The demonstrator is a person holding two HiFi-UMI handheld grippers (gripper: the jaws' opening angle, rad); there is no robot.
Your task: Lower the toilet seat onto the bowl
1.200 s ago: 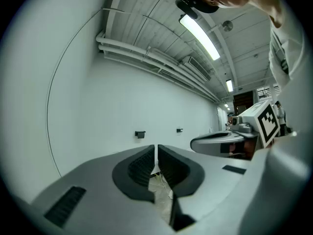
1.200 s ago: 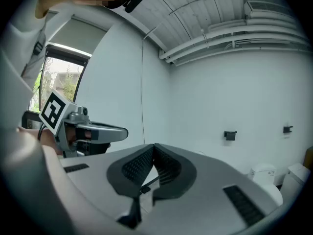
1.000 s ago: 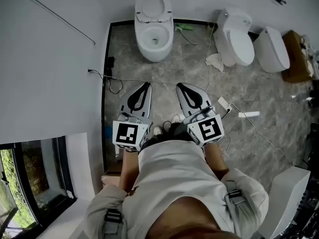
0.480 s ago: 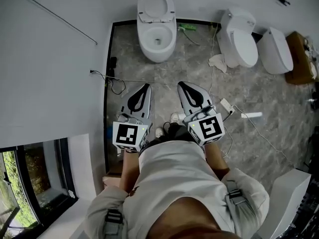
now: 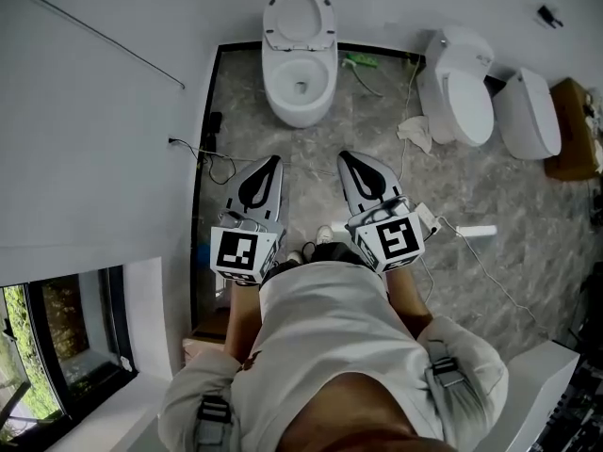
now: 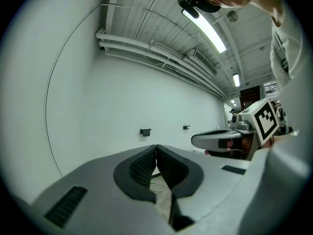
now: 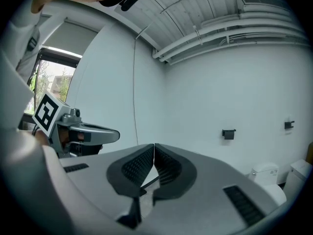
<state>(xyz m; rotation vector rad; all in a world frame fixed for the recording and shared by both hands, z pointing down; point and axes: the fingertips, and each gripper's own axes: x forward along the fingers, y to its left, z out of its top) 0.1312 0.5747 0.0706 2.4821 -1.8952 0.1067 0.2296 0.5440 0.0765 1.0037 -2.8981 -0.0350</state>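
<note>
A white toilet (image 5: 300, 88) stands against the far wall in the head view. Its seat (image 5: 300, 19) is raised over the open bowl. My left gripper (image 5: 273, 162) and right gripper (image 5: 343, 156) are side by side over the grey floor, well short of the toilet and pointing toward it. Both are shut with nothing between the jaws. In the left gripper view the ribbed pads (image 6: 146, 166) meet at the left gripper's tip (image 6: 156, 147), and the right gripper (image 6: 220, 140) shows beside them. In the right gripper view the right gripper's tip (image 7: 154, 145) is shut too, with the left gripper (image 7: 90, 133) alongside.
Two more white toilets (image 5: 462, 88) (image 5: 528, 111) stand at the back right, with a cardboard box (image 5: 577, 130) beyond them. A crumpled white cloth (image 5: 412, 130), a black cable (image 5: 212, 163) and a white power strip (image 5: 471, 231) lie on the floor. A white wall (image 5: 94, 139) runs along the left.
Both grippers have moved forward over the floor toward the toilet, still side by side. The toilets sit slightly lower and further right in the head view.
</note>
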